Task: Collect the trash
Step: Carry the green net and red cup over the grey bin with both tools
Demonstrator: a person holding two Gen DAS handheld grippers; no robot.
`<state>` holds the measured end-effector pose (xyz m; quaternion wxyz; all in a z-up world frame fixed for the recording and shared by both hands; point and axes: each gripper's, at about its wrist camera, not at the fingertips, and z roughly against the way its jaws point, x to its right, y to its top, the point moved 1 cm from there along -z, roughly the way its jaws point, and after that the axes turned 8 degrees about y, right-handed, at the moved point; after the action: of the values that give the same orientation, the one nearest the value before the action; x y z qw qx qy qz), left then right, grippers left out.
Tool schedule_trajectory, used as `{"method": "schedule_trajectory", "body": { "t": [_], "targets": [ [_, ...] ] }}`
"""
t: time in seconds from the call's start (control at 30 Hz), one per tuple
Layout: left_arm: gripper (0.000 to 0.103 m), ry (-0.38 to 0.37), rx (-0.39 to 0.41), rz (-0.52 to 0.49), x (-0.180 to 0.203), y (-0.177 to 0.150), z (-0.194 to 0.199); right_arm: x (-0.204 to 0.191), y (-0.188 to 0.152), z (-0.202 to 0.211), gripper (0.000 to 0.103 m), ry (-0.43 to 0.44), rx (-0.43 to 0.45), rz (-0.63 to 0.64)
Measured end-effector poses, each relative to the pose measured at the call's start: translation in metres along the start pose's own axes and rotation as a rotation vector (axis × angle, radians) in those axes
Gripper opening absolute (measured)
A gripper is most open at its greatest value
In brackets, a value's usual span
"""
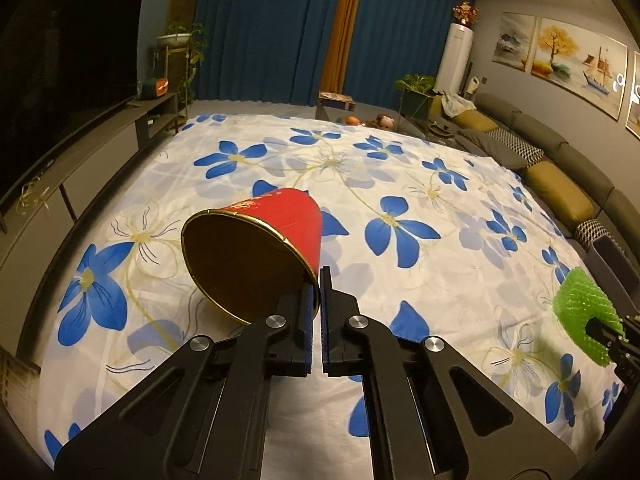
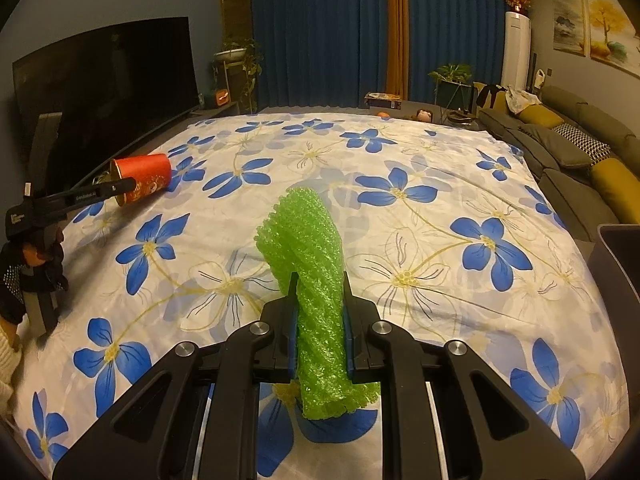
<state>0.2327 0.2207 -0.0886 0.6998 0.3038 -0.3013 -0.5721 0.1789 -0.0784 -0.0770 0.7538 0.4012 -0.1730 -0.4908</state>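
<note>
A red paper cup (image 1: 276, 216) with a gold rim lies tipped over the flowered cloth (image 1: 400, 184), its dark mouth toward the camera. My left gripper (image 1: 320, 276) is shut on the cup's rim, one pad inside the mouth and one outside. From the right wrist view the same cup (image 2: 150, 174) is tilted at the far left with the left gripper (image 2: 120, 186) clamped on its edge. My right gripper (image 2: 320, 280) is shut on a crumpled strip of green bubble wrap (image 2: 304, 232), which sticks up past the fingertips and hangs below them. That green bubble wrap (image 1: 580, 304) also shows at the right edge of the left wrist view.
A dark bin (image 2: 616, 248) stands at the cloth's right edge. A grey sofa (image 2: 560, 144) with yellow cushions runs along the right. A large television (image 2: 104, 88) on a low stand lines the left. A person's gloved hand (image 2: 36, 264) is at the left edge.
</note>
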Motion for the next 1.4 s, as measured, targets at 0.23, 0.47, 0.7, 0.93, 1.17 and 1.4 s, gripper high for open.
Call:
{"method": "schedule_trajectory", "body": {
  "t": [0.23, 0.47, 0.7, 0.93, 1.17, 1.4],
  "targets": [
    [0.002, -0.011, 0.045, -0.054, 0.031, -0.002, 0.026, 0.009, 0.000, 0.015, 0.018, -0.009, 0.037, -0.026],
    [0.002, -0.061, 0.089, -0.107, 0.086, -0.010, 0.060, 0.020, 0.001, 0.032, 0.018, -0.017, 0.075, -0.041],
    [0.002, -0.133, 0.123, -0.165, 0.146, -0.018, 0.084, 0.041, -0.003, 0.056, 0.018, -0.046, 0.110, -0.055],
    [0.002, -0.226, 0.143, -0.237, 0.217, -0.022, 0.098, 0.076, -0.003, 0.088, 0.018, -0.110, 0.161, -0.089],
    [0.002, -0.353, 0.154, -0.293, 0.301, -0.021, 0.104, 0.139, -0.005, 0.121, 0.018, -0.227, 0.206, -0.163],
    [0.002, -0.491, 0.156, -0.363, 0.388, -0.020, 0.105, 0.208, -0.013, 0.150, 0.018, -0.360, 0.239, -0.256]
  ]
}}
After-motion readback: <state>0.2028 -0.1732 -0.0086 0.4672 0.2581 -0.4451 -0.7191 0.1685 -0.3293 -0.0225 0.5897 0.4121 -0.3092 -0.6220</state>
